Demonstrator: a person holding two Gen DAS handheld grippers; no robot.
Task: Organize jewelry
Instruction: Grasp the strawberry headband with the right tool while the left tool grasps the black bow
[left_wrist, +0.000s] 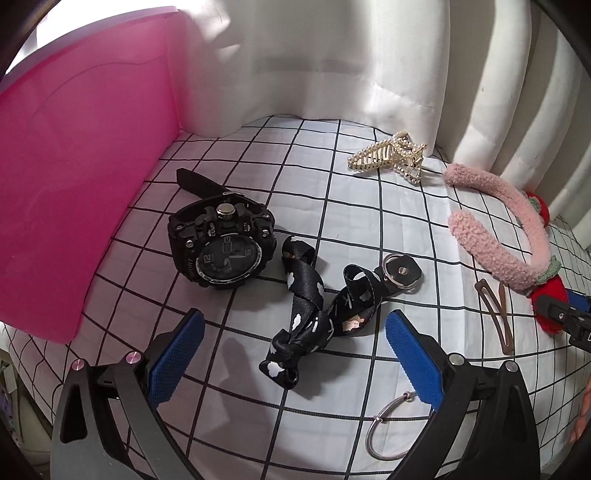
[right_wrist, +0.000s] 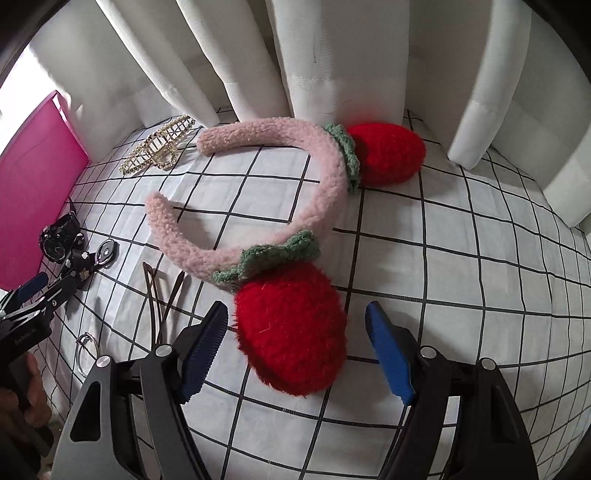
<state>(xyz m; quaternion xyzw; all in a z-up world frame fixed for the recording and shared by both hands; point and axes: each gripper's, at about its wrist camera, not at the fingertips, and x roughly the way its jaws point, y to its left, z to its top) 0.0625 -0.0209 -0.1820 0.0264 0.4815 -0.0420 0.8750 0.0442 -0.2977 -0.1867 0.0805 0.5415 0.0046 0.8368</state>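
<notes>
Nothing appears sorted yet: every piece lies loose on the checked cloth (left_wrist: 332, 177), and the pink box (left_wrist: 74, 184) at its left edge shows nothing inside from these views. The left gripper (left_wrist: 295, 354) hangs with jaws wide and empty over the knotted black ribbon strap (left_wrist: 306, 306), which lies between its pads; the black watch (left_wrist: 221, 247) sits just beyond, near the box, a silver ring (left_wrist: 388, 432) nearer the camera. The right gripper (right_wrist: 295, 350), also spread wide, brackets one red strawberry puff (right_wrist: 291, 328) of the pink headband (right_wrist: 258, 173) without pressing it. A pearl hair claw (left_wrist: 388, 155) lies toward the curtain (left_wrist: 332, 55).
</notes>
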